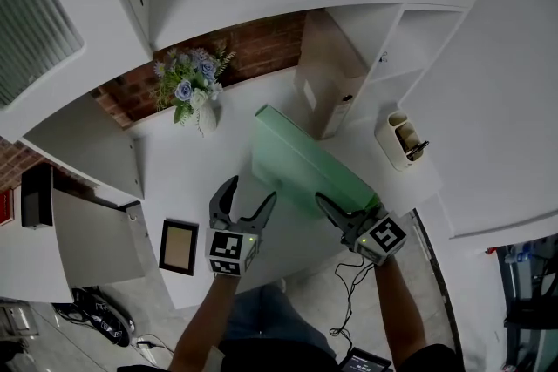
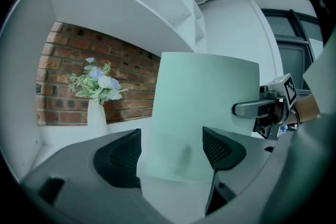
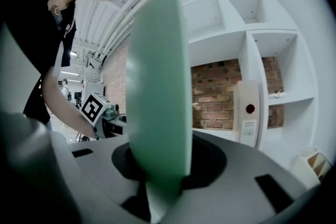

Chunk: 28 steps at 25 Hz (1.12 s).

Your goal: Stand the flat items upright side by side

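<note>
A pale green flat folder (image 1: pixel 305 165) stands on its long edge on the white desk (image 1: pixel 174 179), running from the back toward me. My right gripper (image 1: pixel 344 206) is shut on its near end; in the right gripper view the folder (image 3: pixel 157 86) fills the gap between the jaws (image 3: pixel 160 165). My left gripper (image 1: pixel 251 190) hangs open just left of the folder, nothing between its fingers. In the left gripper view the folder's broad face (image 2: pixel 205 113) stands beyond the open jaws (image 2: pixel 172 147), with the right gripper (image 2: pixel 262 107) clamped at its right edge. A beige file box (image 1: pixel 327 87) stands upright behind.
A white vase of blue flowers (image 1: pixel 196 91) stands at the back left by the brick wall. A cream pen holder (image 1: pixel 401 139) sits at the right. A dark picture frame (image 1: pixel 179 246) lies flat near the front left edge. White shelves (image 1: pixel 410 39) rise behind.
</note>
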### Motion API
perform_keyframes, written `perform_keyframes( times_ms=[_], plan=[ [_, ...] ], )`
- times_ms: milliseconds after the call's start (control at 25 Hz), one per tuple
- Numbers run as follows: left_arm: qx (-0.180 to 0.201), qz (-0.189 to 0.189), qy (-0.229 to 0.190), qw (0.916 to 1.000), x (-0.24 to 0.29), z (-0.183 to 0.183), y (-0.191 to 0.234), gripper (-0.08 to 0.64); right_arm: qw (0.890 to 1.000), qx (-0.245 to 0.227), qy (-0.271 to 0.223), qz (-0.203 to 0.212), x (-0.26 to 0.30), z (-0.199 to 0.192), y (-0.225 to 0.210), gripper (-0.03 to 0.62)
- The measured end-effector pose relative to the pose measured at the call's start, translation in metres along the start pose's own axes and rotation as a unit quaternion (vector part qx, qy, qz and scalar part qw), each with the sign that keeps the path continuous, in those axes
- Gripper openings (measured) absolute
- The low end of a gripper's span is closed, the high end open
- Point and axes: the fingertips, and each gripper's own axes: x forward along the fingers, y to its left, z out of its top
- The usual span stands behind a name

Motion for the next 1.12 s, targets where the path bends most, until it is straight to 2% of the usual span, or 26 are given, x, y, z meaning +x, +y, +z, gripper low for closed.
perform_keyframes(
  times_ms=[240,600,800,1120],
  plan=[
    [0.006,-0.003,-0.008,0.9999,0.039,0.034,0.013,0.360,0.994,0.032,0.008,-0.108,0.021,0.009,-0.040,0.121],
    [-0.008,0.008,-0.014,0.9998,0.095,0.065,0.042,0.360,0.969,0.030,0.026,-0.243,0.074,0.033,-0.111,0.121],
    [-0.025,0.014,-0.018,0.9994,0.115,0.069,0.056,0.360,0.961,0.050,0.023,-0.269,0.108,0.031,-0.142,0.121],
    [-0.042,0.013,-0.008,0.9990,0.132,0.061,0.061,0.360,0.956,0.061,0.045,-0.284,0.143,0.020,-0.170,0.124]
  ],
)
